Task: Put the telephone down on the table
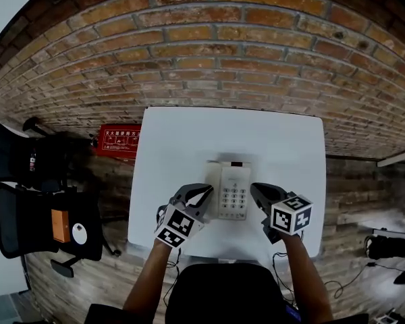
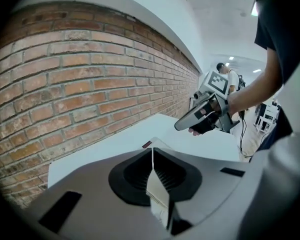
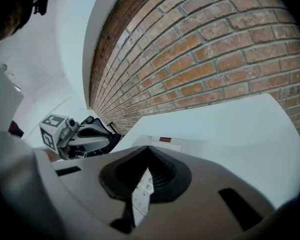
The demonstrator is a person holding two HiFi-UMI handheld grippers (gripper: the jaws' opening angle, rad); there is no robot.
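Observation:
A white push-button telephone point(image 1: 231, 191) lies flat on the white table point(image 1: 189, 133), near its front edge. My left gripper point(image 1: 205, 193) hangs at the phone's left side and my right gripper point(image 1: 256, 190) at its right side. Both are shut with nothing between the jaws. In the left gripper view the jaws meet in a closed line point(image 2: 152, 151), the phone's ribbed edge point(image 2: 157, 196) shows below them, and the right gripper point(image 2: 178, 127) hovers over the table. In the right gripper view the closed jaws point(image 3: 149, 151) frame the phone's keypad point(image 3: 140, 196), with the left gripper point(image 3: 115, 136) opposite.
A brick wall point(image 1: 209, 52) runs behind the table. Black chairs point(image 1: 44, 225) and a red box point(image 1: 118, 140) stand at the table's left. Cables point(image 1: 391, 248) lie on the floor at the right. A person point(image 2: 222, 71) stands far off in the room.

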